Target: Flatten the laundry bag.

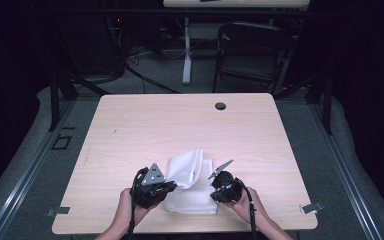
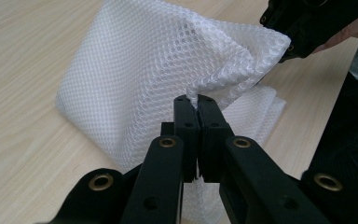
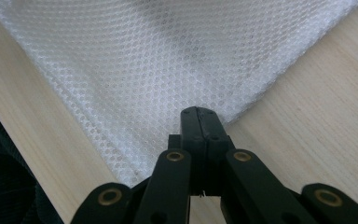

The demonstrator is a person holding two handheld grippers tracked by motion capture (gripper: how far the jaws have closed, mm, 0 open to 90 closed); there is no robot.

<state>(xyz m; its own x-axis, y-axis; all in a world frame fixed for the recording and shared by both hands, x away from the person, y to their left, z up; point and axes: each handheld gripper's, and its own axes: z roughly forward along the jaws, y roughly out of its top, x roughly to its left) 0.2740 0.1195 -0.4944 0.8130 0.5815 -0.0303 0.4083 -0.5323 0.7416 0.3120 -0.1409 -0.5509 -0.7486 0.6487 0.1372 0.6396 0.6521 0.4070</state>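
Both tools are clamped on the white mesh cloth (image 1: pixel 190 182), left tool (image 2: pixel 196 100) and right tool (image 3: pixel 199 112); thin pinches, so a hard tug could slip it free.

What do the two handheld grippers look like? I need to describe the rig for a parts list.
Both the left gripper and right gripper are matte black, each topped by a grey three-cornered plate. A black cable trails from each. Their fingers are flat black bars on linkage arms with brass-coloured pivot rivets. No sleeves show on the forearms.
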